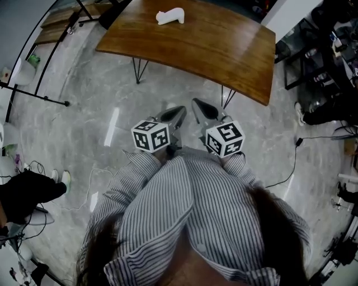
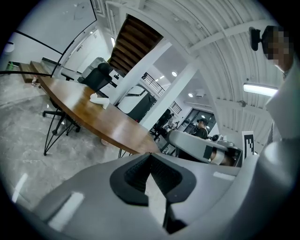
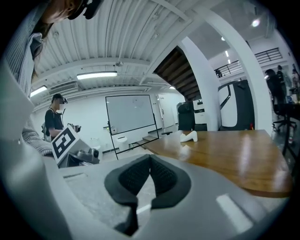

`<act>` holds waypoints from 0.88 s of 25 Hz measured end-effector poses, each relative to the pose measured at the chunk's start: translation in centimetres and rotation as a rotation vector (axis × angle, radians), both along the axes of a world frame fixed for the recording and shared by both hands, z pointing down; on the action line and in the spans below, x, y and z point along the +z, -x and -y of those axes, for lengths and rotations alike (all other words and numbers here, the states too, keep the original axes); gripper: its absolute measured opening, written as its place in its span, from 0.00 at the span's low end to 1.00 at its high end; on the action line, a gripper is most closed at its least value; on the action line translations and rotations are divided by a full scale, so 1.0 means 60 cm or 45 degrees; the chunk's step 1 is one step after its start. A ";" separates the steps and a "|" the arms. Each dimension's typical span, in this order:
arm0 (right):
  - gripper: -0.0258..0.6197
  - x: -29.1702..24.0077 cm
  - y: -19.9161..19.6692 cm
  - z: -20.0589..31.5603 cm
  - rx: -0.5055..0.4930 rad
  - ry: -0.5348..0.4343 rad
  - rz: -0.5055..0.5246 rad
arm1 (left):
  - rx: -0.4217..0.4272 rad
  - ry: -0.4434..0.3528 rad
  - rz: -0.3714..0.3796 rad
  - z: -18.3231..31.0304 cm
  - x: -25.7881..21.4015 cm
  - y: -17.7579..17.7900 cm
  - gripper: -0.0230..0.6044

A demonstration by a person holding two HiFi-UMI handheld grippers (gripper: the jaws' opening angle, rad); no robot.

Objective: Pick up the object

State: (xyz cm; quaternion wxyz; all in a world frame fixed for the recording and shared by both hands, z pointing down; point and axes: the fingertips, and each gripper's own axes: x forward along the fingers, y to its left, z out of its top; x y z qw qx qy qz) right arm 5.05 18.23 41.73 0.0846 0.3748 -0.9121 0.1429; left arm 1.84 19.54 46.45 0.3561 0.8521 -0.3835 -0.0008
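Observation:
A small white object (image 1: 169, 17) lies on the far part of a brown wooden table (image 1: 224, 50). It also shows in the left gripper view as the white object (image 2: 99, 100) and in the right gripper view as the white object (image 3: 189, 136), far ahead of the jaws. My left gripper (image 1: 180, 110) and right gripper (image 1: 197, 103) are held side by side over the floor, short of the table's near edge. Both are shut with nothing between the pads. The left gripper (image 2: 150, 154) and right gripper (image 3: 150, 157) show their tips touching.
The table stands on thin black metal legs (image 1: 139, 70) on a grey marble floor (image 1: 100, 123). A black cable (image 1: 285, 173) runs across the floor on the right. Dark chairs and equipment (image 1: 324, 61) crowd the right side. A black stand pole (image 1: 33, 95) lies at the left.

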 end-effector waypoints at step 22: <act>0.04 -0.005 0.106 0.551 0.060 0.016 0.017 | 0.051 0.060 -0.114 0.592 -0.006 0.110 0.04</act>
